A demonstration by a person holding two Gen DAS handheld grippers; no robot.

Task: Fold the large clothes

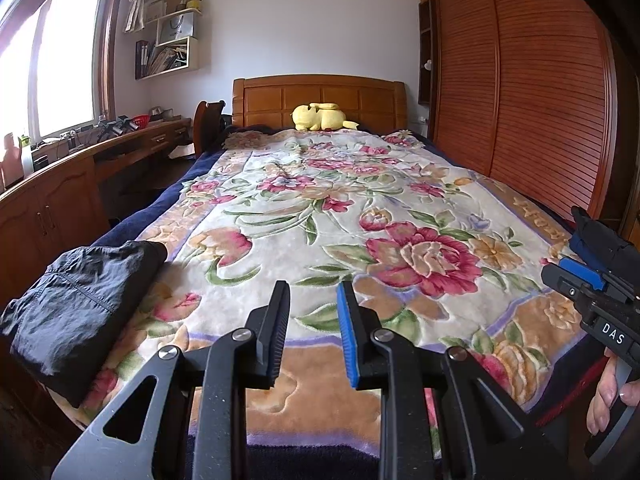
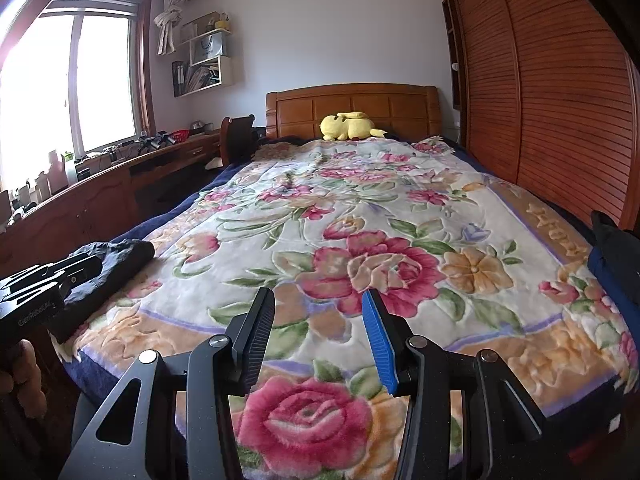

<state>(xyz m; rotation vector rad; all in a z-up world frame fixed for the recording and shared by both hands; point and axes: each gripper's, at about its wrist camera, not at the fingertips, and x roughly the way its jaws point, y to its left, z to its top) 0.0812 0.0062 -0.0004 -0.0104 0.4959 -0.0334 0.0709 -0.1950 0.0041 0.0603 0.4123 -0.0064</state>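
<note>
Progress: one dark garment is seen folded into a compact bundle at the lower left of the left wrist view, on the near left corner of the bed. That piece is judged done.

What is left: a second dark item with a blue part shows at the right edge of the right wrist view, on the bed's right side. Whether it is folded cannot be told — only an edge of it is in frame. No garment is spread out on the floral blanket, so the next piece is judged not yet laid out.

Left claw: released — a clear gap is seen between the black finger and the blue-padded one. Nothing is held and nothing touched; it hangs above the blanket's near edge at the bottom centre of its own view.

Right claw: also spread apart, rather wider, with a pink rose of the blanket visible through the gap. Nothing is gripped.

Position of the two: each tool is caught at the edge of the other's view, both at the foot of the bed and pointed toward the headboard.

Task's thing: the folded garment lies just beside the left claw's body in the right wrist view, at left centre.

Background: a yellow plush toy is set at the headboard.
</note>
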